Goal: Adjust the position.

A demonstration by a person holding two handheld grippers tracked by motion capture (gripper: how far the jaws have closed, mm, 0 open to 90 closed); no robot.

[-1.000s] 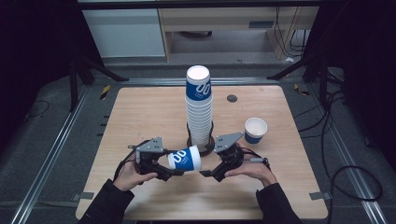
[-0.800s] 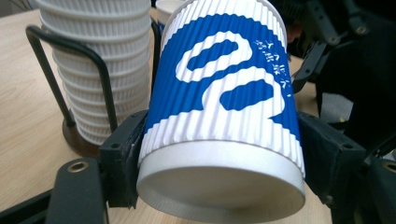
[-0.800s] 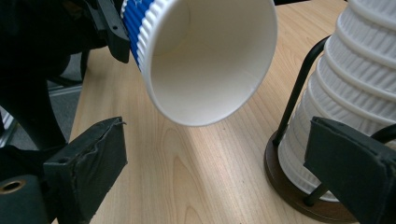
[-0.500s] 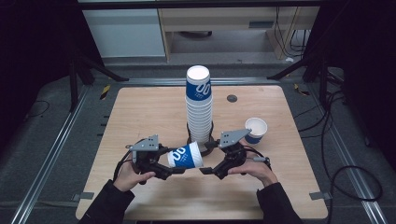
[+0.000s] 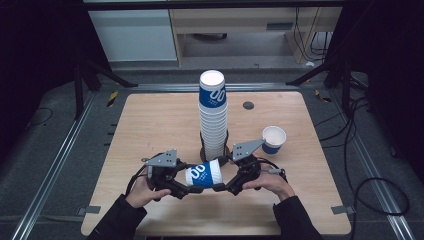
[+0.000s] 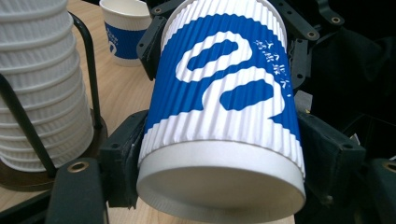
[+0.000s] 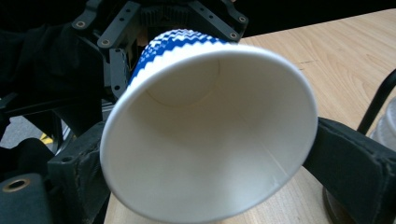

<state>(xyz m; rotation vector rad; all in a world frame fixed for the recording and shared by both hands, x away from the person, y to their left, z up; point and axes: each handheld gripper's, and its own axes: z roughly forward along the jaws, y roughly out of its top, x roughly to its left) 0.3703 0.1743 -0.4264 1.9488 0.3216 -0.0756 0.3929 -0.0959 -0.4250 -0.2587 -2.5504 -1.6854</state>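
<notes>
At the left of the high view, the left hand (image 5: pixel 142 192) is carrying the left gripper (image 5: pixel 181 186), whose jaws are clamping the base end of a blue-and-white paper cup (image 5: pixel 203 174) lying on its side above the near middle of the wooden table (image 5: pixel 150 125); in the left gripper view the cup (image 6: pixel 224 116) is sitting between both black pads, bottom toward the camera, pressed on each flank. Just behind the cup, a tall stack of cups (image 5: pixel 213 112) is standing upright in a black wire holder (image 5: pixel 204 150) at the table's centre. To the right of the cup, the right gripper (image 5: pixel 226 186) is meeting its open mouth; its jaws have just been closing, and in the right gripper view the rim (image 7: pixel 210 135) is lying between the two pads, which are bearing on it at either side; the right hand (image 5: pixel 272 182) is holding that gripper. Farther right, a single cup (image 5: pixel 273 139) is standing upright, well apart from the stack.
</notes>
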